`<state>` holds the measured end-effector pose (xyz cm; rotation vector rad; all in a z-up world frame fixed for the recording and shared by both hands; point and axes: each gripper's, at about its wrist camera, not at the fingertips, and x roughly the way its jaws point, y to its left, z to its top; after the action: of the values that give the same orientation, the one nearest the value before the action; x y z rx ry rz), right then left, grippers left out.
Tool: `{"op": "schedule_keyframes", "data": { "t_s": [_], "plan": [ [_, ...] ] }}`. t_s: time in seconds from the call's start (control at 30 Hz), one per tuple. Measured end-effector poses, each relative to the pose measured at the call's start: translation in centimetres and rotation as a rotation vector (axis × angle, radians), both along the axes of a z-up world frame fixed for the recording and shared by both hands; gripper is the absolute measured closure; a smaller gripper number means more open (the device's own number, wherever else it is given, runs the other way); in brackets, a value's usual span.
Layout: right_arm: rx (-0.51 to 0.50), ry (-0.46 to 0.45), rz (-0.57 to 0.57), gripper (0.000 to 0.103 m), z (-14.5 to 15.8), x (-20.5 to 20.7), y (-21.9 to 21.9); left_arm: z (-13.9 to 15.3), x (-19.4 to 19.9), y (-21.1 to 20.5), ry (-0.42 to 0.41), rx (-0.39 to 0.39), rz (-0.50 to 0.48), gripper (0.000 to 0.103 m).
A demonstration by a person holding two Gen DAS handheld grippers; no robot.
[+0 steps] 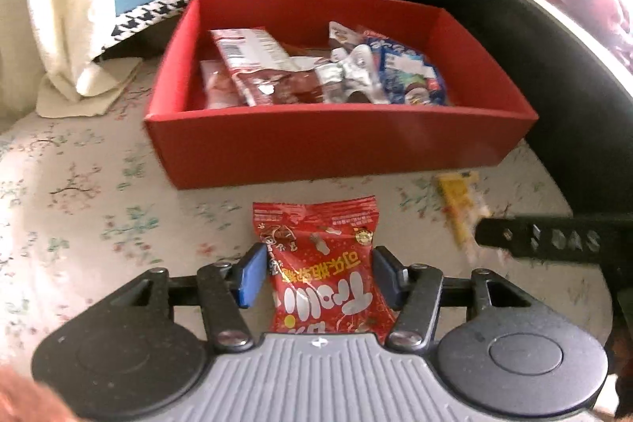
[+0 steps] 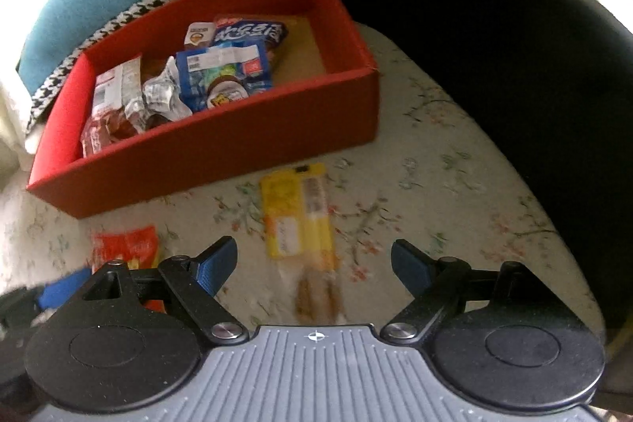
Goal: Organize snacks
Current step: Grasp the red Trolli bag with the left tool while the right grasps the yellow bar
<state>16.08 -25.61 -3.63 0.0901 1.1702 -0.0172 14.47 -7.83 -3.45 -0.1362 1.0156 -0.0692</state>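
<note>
Now | left tongs (image 1: 316,273): half-open astride red snack bag (image 1: 322,263), pads seemingly not pressing | right tongs (image 2: 314,263): wide, empty, above yellow packet (image 2: 296,212) | red box (image 1: 316,145) behind.

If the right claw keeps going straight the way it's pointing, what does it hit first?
Most likely the yellow snack packet lying on the flowered cloth, between the open right claw fingers; depth is unclear.

Floral tablecloth (image 1: 99,192), red box (image 1: 336,141) on it, red snack packet (image 1: 320,263), yellow snack packet (image 2: 296,212) nearby
</note>
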Motion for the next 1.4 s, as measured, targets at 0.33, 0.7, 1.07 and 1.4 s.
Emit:
{"op": "schedule_keyframes", "data": {
  "t_s": [0.33, 0.7, 1.07, 1.4],
  "plan": [
    [-0.16, -0.001, 0.08, 0.031, -1.7, 0.8, 2.3, 0.2, 1.1, 1.3, 0.026, -0.083, -0.025, 0.052],
    [-0.1, -0.022, 0.104, 0.06, 0.6, -0.4, 1.6, 1.3, 0.9, 1.2, -0.017, -0.07, -0.039, 0.052],
    [-0.026, -0.122, 0.11, 0.06, 4.3, -1.8, 2.0, 3.3, 0.8, 1.6, -0.074, -0.094, -0.044, 0.052],
    [0.015, -0.202, 0.123, 0.061, 6.6, -2.4, 2.7, 4.5, 0.4, 1.4, -0.135, -0.068, -0.055, 0.052]
  ]
}}
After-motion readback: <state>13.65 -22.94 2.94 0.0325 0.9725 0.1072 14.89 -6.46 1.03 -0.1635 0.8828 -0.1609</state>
